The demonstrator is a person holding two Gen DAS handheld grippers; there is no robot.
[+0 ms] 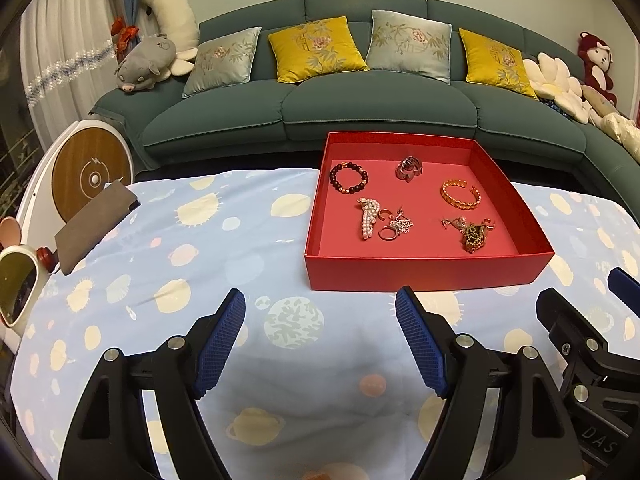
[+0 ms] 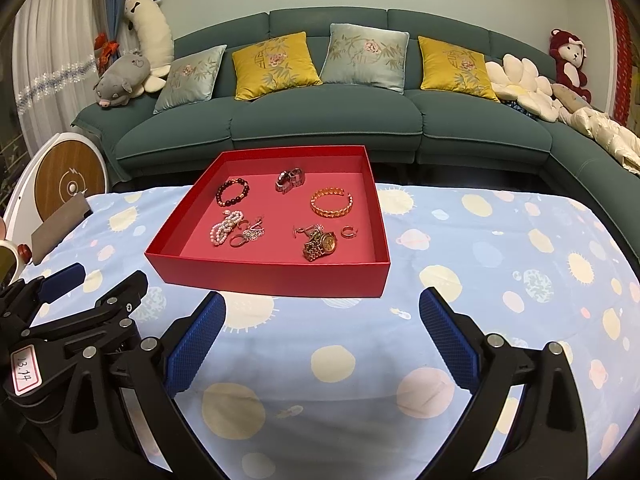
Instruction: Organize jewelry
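Note:
A shallow red box (image 1: 424,272) (image 2: 276,278) lies on a blue patterned cloth and holds the jewelry. Inside are a dark bead bracelet (image 1: 348,178) (image 2: 233,191), a silver watch (image 1: 409,168) (image 2: 290,180), a gold bangle (image 1: 460,195) (image 2: 332,201), a pearl piece (image 1: 369,216) (image 2: 225,227), small rings and charms (image 1: 394,227) (image 2: 248,234), and a gold watch (image 1: 474,236) (image 2: 320,245). My left gripper (image 1: 320,308) is open, empty, just short of the box's near wall. My right gripper (image 2: 322,306) is also open and empty before the box.
A green sofa (image 1: 376,116) with cushions and plush toys runs behind the table. At the left edge lie a dark flat case (image 1: 94,226), a round wooden-faced device (image 1: 92,178) and a mirror (image 1: 16,288). Bare cloth spreads on both sides of the box.

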